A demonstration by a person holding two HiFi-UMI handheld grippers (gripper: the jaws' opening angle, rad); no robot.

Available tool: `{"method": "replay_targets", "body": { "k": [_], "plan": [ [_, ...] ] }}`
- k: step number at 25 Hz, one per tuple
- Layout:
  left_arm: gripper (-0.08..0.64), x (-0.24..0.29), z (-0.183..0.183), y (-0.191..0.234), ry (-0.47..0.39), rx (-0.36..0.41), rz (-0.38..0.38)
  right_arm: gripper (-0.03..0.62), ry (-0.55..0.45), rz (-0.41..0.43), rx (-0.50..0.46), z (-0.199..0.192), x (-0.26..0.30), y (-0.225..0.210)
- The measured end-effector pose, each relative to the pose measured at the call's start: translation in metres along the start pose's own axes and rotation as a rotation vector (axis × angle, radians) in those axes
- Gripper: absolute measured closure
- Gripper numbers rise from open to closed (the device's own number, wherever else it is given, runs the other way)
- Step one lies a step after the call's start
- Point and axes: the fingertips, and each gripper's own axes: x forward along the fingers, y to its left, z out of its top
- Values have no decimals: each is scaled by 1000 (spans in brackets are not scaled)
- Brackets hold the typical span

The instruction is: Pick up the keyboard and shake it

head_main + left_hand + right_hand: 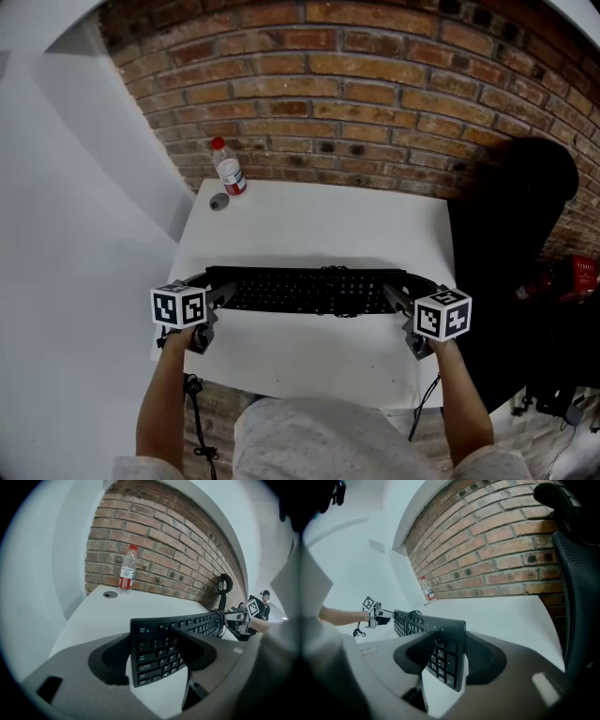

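White table (328, 230): bottle (228, 171) label and keyboard (309, 291) legends illegible.

Black keyboard (314, 291), clamped at both ends, tilted on edge, keys showing

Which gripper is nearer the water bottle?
Left. The left gripper grips the keyboard at its left end, in front of the bottle; the right gripper grips the right end, across the table.
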Motion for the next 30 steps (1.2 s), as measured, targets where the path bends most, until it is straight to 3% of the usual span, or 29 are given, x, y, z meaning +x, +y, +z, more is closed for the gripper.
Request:
{"method": "replay_targets", "body": {
  "k": [17, 30],
  "plan": [
    [242, -20, -9, -13, 10, 104, 1, 388, -18, -86, -252, -8, -23, 17],
    [239, -27, -9, -16, 20, 177, -2, 383, 14, -189, -238, -23, -38, 33]
  ]
}}
